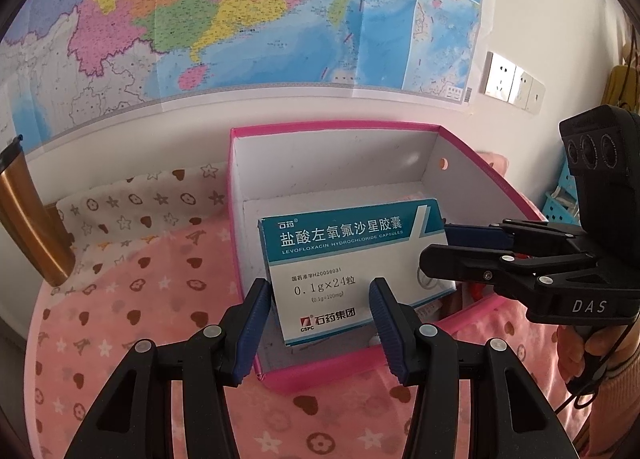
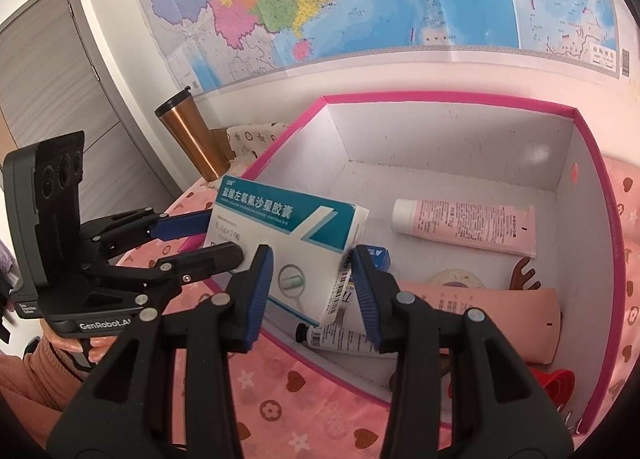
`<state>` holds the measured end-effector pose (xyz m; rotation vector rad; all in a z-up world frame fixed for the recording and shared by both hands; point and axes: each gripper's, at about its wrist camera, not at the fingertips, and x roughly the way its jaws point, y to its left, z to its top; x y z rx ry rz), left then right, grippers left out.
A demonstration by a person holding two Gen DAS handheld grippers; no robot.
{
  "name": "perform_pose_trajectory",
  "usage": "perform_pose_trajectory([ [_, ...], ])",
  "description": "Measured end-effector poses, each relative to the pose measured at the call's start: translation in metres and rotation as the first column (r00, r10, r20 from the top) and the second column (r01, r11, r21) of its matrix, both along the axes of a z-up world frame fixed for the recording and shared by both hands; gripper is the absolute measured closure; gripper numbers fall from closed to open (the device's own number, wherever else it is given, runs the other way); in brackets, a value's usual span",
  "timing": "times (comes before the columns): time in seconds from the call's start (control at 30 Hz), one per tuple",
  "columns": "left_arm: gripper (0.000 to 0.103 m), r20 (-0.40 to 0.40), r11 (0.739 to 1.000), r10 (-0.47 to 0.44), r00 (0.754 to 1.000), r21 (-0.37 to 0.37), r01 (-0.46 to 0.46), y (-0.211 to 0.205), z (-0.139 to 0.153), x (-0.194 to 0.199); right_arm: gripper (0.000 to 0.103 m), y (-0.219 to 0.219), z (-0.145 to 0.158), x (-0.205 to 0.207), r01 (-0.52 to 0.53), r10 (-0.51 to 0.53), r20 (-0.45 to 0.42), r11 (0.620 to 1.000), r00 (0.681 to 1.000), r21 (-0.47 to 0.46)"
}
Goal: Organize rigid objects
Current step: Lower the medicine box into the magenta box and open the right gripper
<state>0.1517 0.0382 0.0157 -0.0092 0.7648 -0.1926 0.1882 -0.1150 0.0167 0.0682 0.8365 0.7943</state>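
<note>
A white and teal medicine box (image 1: 352, 259) (image 2: 288, 227) hangs tilted above the near corner of an open pink storage box (image 1: 320, 375) (image 2: 440, 101). My left gripper (image 1: 320, 287) (image 2: 224, 237) clamps its left end, one finger at the edge and one across the printed face. My right gripper (image 2: 312, 259) (image 1: 436, 243) is shut on the opposite end, beside the barcode. Both sets of jaws stand partly apart around the carton.
In the storage box lie a pink tube (image 2: 464, 225), a large peach tube (image 2: 500, 319), a small barcoded tube (image 2: 340, 339), a tape roll (image 2: 452, 279) and a brown antler piece (image 2: 524, 275). A copper tumbler (image 1: 28, 219) (image 2: 192, 139) stands at the left by the map wall.
</note>
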Motion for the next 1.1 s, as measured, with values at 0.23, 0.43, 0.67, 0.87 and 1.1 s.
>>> perform_pose_trajectory([
  [0.23, 0.052, 0.002, 1.0, 0.002, 1.0, 0.01, -0.002, -0.001, -0.001, 0.001, 0.059, -0.001, -0.003, 0.002, 0.0, 0.0, -0.012, 1.0, 1.0, 0.001],
  [0.43, 0.052, 0.003, 1.0, 0.001, 1.0, 0.021, -0.001, -0.002, -0.001, 0.003, 0.059, -0.001, -0.004, 0.003, 0.001, -0.001, -0.018, 1.0, 1.0, 0.0],
  [0.67, 0.049, 0.006, 0.999, 0.011, 1.0, 0.046, -0.011, -0.005, -0.002, 0.004, 0.059, -0.001, -0.006, 0.005, 0.006, -0.006, -0.034, 1.0, 0.999, -0.01],
  [0.87, 0.039, 0.031, 1.0, 0.018, 0.999, 0.015, -0.018, -0.004, 0.0, -0.003, 0.05, -0.004, -0.001, 0.0, 0.05, -0.049, 0.003, 0.998, 0.999, -0.025],
  [1.1, 0.006, 0.15, 0.999, 0.038, 0.988, -0.004, -0.038, -0.009, 0.012, -0.045, 0.035, -0.034, 0.017, -0.041, 0.1, -0.093, 0.138, 0.994, 0.986, -0.04],
])
